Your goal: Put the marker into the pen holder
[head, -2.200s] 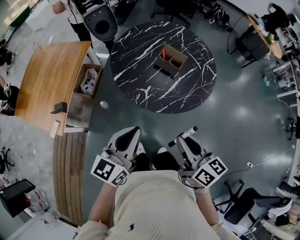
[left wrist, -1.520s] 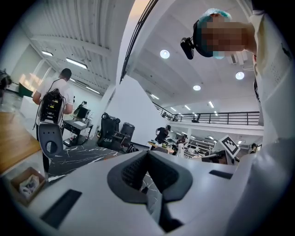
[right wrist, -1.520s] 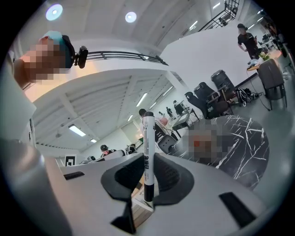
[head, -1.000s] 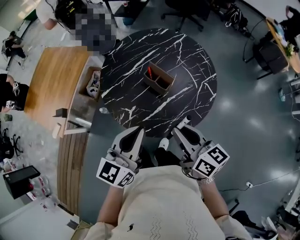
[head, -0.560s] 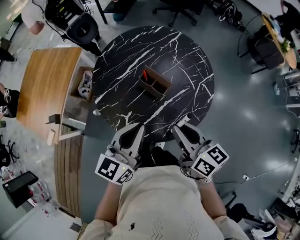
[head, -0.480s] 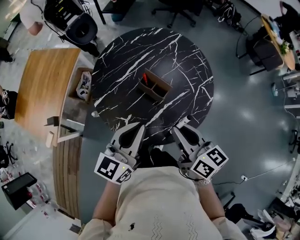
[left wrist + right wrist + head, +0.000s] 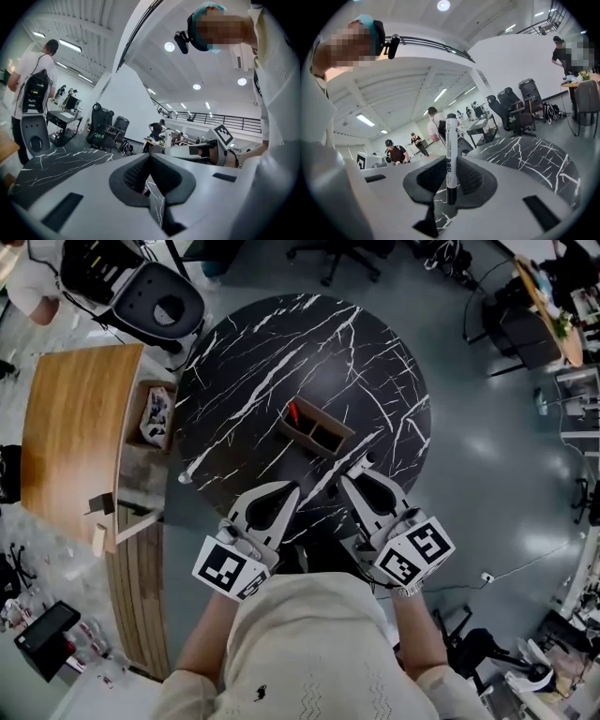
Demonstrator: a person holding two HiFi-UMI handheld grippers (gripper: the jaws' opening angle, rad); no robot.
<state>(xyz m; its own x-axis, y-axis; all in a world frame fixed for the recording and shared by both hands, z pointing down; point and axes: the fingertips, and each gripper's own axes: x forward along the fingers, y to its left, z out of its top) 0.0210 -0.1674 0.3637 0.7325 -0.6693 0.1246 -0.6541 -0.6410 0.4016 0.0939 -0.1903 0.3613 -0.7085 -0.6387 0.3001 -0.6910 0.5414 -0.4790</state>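
- Closed in on the round black counter (image 7: pixel 375 362) since two seconds back: left tongs (image 7: pixel 287 491) and right tongs (image 7: pixel 352 476) then over bare floor, now reaching across its 6 o'clock rim
- Gripping the marker (image 7: pixel 451 150) upright in the right tongs, clenched on its lower half, most of the barrel sticking up clear of them and off the counter
- Carrying nothing in the left tongs, pressed together and empty, at 9 o'clock of the right pair
- Facing the brown pen holder (image 7: pixel 315 430) at 12 o'clock, near but apart, with something red (image 7: pixel 292 412) already standing in its 10 o'clock end
- Approach nearly finished, by the look of it; likely left to do: raising the marker over a free compartment, lowering it in, then letting go
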